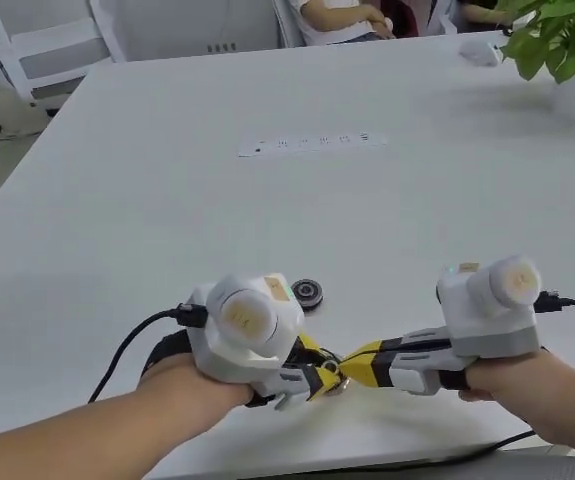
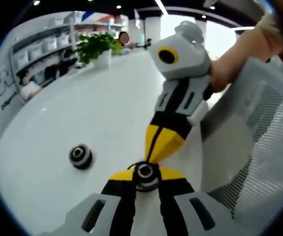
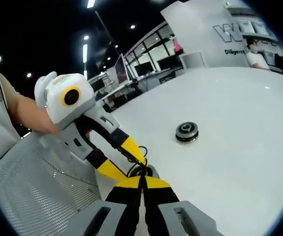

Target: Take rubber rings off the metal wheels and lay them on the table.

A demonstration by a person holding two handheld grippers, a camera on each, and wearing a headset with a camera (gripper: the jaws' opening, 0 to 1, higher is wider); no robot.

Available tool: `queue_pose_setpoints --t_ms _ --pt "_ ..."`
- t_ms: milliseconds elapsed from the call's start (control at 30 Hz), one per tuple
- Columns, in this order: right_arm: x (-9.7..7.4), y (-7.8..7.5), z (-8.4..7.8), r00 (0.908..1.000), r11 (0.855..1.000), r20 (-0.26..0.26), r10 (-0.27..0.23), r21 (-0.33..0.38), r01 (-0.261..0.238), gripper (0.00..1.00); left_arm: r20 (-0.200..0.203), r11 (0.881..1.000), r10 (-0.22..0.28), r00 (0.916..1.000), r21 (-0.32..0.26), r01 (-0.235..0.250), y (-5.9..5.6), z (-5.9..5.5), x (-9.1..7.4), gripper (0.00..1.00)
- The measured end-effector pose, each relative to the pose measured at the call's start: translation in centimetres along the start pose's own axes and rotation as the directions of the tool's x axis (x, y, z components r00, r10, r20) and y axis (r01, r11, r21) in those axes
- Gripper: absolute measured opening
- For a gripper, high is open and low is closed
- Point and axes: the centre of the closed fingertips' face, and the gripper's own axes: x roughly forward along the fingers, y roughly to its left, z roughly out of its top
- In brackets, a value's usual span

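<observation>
A small metal wheel [image 2: 145,176] with a black rubber ring sits between the yellow tips of my left gripper [image 2: 145,173], which is shut on it just above the near table edge. My right gripper [image 2: 157,156] comes in from the opposite side, jaws pressed together on the ring at the wheel's rim. In the head view the left gripper [image 1: 323,372] and right gripper [image 1: 347,366] meet tip to tip over the held wheel [image 1: 333,383]. A second wheel [image 1: 307,293] with its ring on lies flat on the white table [image 1: 267,200], slightly beyond the left gripper.
A row of flush sockets [image 1: 312,143] sits mid-table. A potted plant [image 1: 562,40] stands at the far right corner. White chairs [image 1: 37,50] and a seated person [image 1: 342,15] are beyond the far edge. A mesh chair back [image 2: 259,147] is close behind the grippers.
</observation>
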Motion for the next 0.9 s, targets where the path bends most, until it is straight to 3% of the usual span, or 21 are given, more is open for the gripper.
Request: queue_pose_setpoints --t_ms 367,900 --pt "0.0 -0.1 0.2 1.0 1.0 0.009 -0.002 0.004 0.002 0.0 0.02 1.0 -0.01 0.9998 -0.013 0.011 -0.1 0.5 -0.6 0.22" --pt "-0.2 0.1 0.8 0.9998 1.0 0.017 0.009 0.004 -0.009 0.0 0.047 0.999 0.001 0.9989 -0.041 0.001 0.2 0.6 -3.4 0.34"
